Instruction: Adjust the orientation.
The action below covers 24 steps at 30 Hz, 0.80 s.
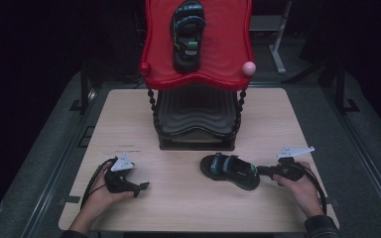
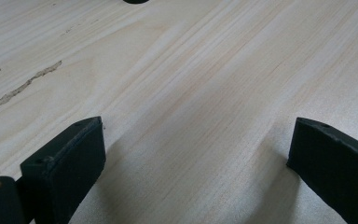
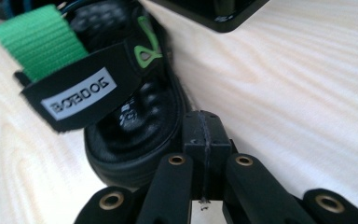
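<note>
Red tray (image 1: 158, 64) atop the rack holds one sandal (image 1: 188, 34); second black sandal (image 1: 229, 170), green-strapped, lies on the counter (image 1: 188, 203); right gripper (image 1: 264, 170) fingers closed together at its heel; left gripper (image 1: 143, 187) fingers wide apart, empty.

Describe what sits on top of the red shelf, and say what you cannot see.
One black sandal lies on the red shelf, straps up. Its sole and the red surface beneath it are covered.

Dim, dark-edged high view; bright, soft claw views, the sandal (image 3: 121, 116) perhaps slightly blurred.
</note>
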Available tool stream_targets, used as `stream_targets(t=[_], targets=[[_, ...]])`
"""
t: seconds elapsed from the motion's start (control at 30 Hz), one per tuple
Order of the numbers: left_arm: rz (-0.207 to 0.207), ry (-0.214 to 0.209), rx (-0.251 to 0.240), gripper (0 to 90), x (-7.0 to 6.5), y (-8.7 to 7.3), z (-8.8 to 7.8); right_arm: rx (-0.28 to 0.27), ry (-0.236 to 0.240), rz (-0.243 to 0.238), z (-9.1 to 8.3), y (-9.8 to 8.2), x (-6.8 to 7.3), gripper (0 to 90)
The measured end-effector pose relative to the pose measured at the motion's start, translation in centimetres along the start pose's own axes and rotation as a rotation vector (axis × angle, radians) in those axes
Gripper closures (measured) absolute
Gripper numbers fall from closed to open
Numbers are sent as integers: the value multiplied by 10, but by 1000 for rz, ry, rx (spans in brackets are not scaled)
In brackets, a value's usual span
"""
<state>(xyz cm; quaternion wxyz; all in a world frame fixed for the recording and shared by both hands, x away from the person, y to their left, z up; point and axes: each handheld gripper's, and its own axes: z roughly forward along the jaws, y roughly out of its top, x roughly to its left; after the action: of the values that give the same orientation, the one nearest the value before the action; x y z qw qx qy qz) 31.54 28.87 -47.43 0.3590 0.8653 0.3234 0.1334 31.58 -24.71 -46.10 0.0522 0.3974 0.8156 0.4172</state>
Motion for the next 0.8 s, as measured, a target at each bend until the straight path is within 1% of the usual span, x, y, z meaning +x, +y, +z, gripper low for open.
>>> stream_targets(t=[0.17,0.2,0.23,0.4,0.47,0.5,0.57,0.6,0.63,0.8], targets=[[0,0,0,31,0,0,0,16,17,-20,-4,-6,13,900],[0,0,0,30,0,0,0,16,17,-20,-4,-6,13,900],[0,0,0,31,0,0,0,22,27,-30,-5,-9,19,900],[1,0,-1,30,0,0,0,36,51,-51,-6,-13,31,900],[1,0,0,31,0,0,0,40,53,-59,-6,-13,33,900],[1,0,0,31,0,0,0,46,76,-73,-5,-13,39,900],[1,0,0,30,0,0,0,51,90,-84,-4,-14,44,900],[1,0,0,30,0,0,0,51,90,-84,-4,-14,44,900],[1,0,0,30,0,0,0,59,109,-99,-3,-13,49,900],[1,0,0,31,0,0,0,76,151,-127,3,-11,62,900]])
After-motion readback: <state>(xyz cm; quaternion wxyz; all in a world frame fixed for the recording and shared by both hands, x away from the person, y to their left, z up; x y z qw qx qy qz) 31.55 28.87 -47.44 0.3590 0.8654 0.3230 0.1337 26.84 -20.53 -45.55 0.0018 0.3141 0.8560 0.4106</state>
